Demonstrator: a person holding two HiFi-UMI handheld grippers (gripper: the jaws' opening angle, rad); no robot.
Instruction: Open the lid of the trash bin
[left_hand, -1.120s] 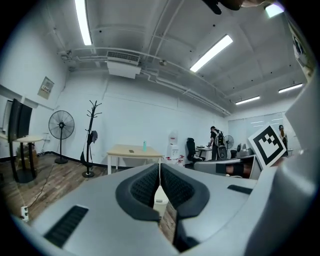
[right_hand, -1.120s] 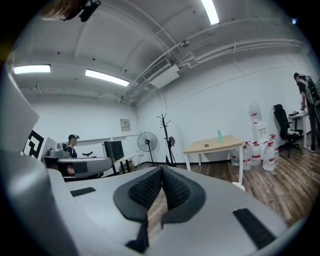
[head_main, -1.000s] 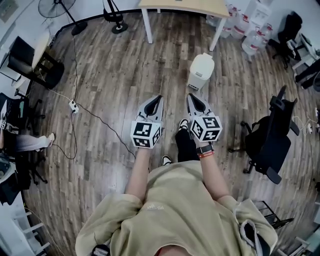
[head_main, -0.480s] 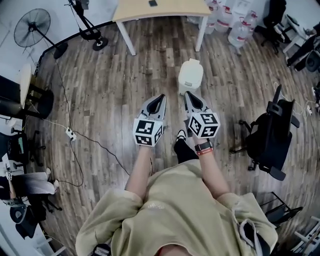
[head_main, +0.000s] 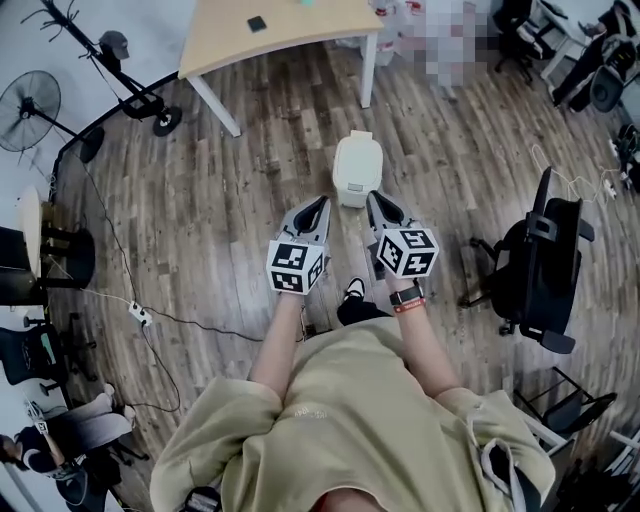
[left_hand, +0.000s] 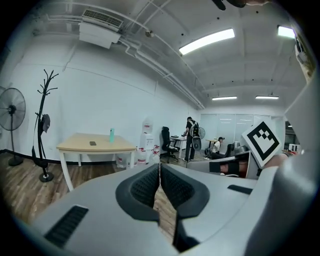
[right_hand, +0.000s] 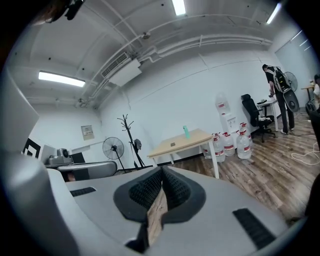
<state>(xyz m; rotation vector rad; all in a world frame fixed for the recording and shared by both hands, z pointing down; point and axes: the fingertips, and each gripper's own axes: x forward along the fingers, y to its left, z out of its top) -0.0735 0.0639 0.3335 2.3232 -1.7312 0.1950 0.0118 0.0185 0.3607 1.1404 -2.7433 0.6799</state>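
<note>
Head view shows the closed trash bin (head_main: 357, 168) on the floor (head_main: 250, 180) just ahead of both pairs of fingers, nearer the right gripper (head_main: 375, 200) than the left gripper (head_main: 320, 203), each pressed together on nothing.
</note>
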